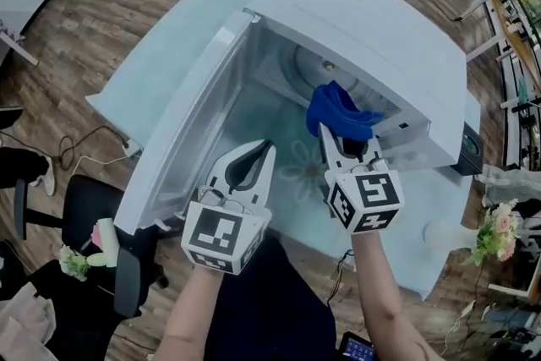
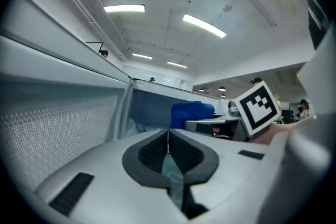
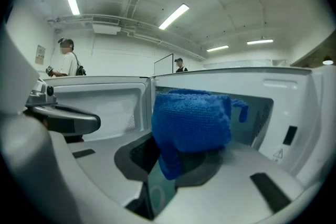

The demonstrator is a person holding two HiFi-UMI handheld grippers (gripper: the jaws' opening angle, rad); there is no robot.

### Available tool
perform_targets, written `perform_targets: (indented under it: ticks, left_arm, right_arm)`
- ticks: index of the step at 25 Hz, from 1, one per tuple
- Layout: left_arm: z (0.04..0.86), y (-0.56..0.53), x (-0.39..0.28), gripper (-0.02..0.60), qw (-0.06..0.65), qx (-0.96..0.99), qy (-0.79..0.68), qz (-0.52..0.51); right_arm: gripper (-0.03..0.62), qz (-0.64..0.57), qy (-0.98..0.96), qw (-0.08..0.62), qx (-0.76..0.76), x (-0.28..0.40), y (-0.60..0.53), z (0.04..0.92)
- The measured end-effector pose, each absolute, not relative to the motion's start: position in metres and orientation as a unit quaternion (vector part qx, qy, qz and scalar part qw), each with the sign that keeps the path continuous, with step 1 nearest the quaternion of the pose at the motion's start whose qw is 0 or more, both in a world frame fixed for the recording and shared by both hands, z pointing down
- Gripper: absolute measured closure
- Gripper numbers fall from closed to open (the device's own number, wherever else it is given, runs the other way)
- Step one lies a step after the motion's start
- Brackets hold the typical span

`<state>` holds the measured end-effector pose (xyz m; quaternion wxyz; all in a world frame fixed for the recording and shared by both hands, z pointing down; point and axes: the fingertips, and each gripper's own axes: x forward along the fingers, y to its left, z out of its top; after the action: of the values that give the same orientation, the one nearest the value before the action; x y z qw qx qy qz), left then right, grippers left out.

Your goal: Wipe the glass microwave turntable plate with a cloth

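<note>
Right gripper fingers pinch a bunched, nubby blue cloth at the white microwave; left gripper fingers meet, empty.

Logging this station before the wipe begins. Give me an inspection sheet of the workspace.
Surface: pale table, bearing the open microwave.
Job's things: blue cloth at the cavity mouth; glass plate faintly visible below it.
Clutter: nothing seen.
Grippers: right gripper shut on the cloth; left gripper jaws together, hold on plate unclear.
Cables: cable on the floor, left.
Surroundings: wooden floor, office chair, flowers.
</note>
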<state>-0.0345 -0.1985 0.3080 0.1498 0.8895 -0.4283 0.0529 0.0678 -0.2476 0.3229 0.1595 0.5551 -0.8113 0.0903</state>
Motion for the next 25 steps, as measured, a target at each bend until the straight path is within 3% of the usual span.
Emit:
perform_targets:
  ticks: [10, 25]
  left_arm:
    - [0.326, -0.202, -0.04, 0.574, 0.122, 0.882, -0.452, 0.046]
    - [0.35, -0.195, -0.052, 0.574, 0.115, 0.878, -0.463, 0.034]
  right_arm:
    - [0.533, -0.04, -0.799, 0.229, 0.554, 0.055, -0.317, 0.326]
    - [0.534, -0.267, -0.694, 0.477, 0.468, 0.041, -0.417, 0.381]
